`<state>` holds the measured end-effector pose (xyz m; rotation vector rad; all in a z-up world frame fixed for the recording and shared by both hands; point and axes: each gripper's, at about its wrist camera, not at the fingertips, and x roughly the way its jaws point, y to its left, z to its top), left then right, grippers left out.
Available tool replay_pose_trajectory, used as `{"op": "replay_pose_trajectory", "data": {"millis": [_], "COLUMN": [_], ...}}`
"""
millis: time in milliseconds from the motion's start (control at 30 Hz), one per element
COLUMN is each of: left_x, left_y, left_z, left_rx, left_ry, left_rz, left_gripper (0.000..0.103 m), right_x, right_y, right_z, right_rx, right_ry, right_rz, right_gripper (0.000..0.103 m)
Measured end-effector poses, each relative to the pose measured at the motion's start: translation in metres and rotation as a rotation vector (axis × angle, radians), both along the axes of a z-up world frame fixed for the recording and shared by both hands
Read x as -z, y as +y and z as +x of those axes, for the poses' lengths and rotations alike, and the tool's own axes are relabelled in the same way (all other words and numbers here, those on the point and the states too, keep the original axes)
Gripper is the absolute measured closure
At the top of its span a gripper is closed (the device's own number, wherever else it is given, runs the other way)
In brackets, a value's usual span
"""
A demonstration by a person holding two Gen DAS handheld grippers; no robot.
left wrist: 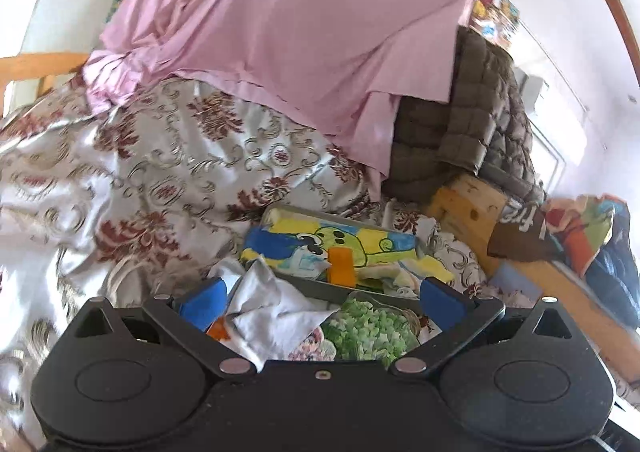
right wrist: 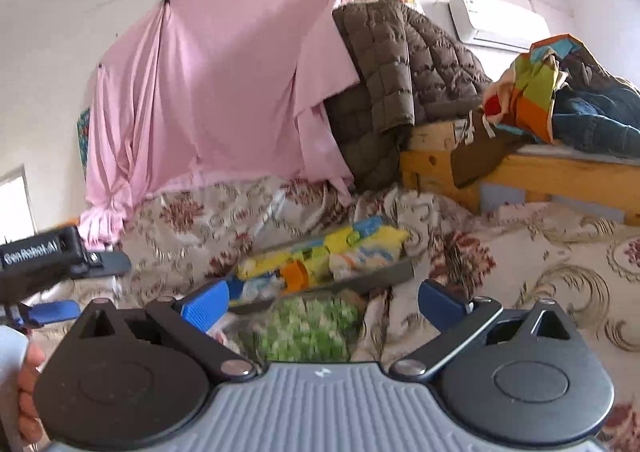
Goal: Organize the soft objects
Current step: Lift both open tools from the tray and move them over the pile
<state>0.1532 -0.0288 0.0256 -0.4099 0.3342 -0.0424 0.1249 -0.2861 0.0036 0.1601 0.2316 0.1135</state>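
On the floral bedspread (left wrist: 168, 179) lies a shallow grey tray (left wrist: 308, 286) holding a folded cartoon cloth in yellow, blue and green (left wrist: 332, 246) with an orange piece (left wrist: 342, 266) on it. My left gripper (left wrist: 322, 304) is open just in front of the tray. A crumpled white cloth (left wrist: 272, 316) and a green leafy-print fabric (left wrist: 368, 330) lie between its blue pads, which do not touch them. My right gripper (right wrist: 322, 304) is open too, hovering over the same green fabric (right wrist: 308, 328), with the tray (right wrist: 384, 278) and its cloths (right wrist: 348, 248) just beyond.
A pink sheet (right wrist: 208, 91) hangs at the back. A brown quilted jacket (right wrist: 400, 63) drapes over a wooden bed frame (right wrist: 520, 175), which carries a colourful garment (right wrist: 532, 91) and jeans (right wrist: 600, 119). A hand (right wrist: 28, 384) and the other gripper's black housing (right wrist: 40, 256) are at the left.
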Motion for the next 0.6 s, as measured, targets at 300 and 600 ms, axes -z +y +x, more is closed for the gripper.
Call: {"op": "replay_pose_trajectory", "data": {"millis": [300, 600], "left_x": [0.000, 0.014], "left_y": [-0.002, 0.008], "left_z": [-0.025, -0.037], "left_rx": [-0.016, 0.018], "left_ry": [-0.023, 0.050], "left_rz": [0.210, 0.317], "left_gripper": [0.001, 0.001], "right_x": [0.005, 0.018], "right_y": [0.005, 0.016], "right_z": [-0.015, -0.027], "right_rx": [0.045, -0.039], "right_ry": [0.052, 0.196], "right_rz": [0.028, 0.056], "right_gripper": [0.000, 0.000]}}
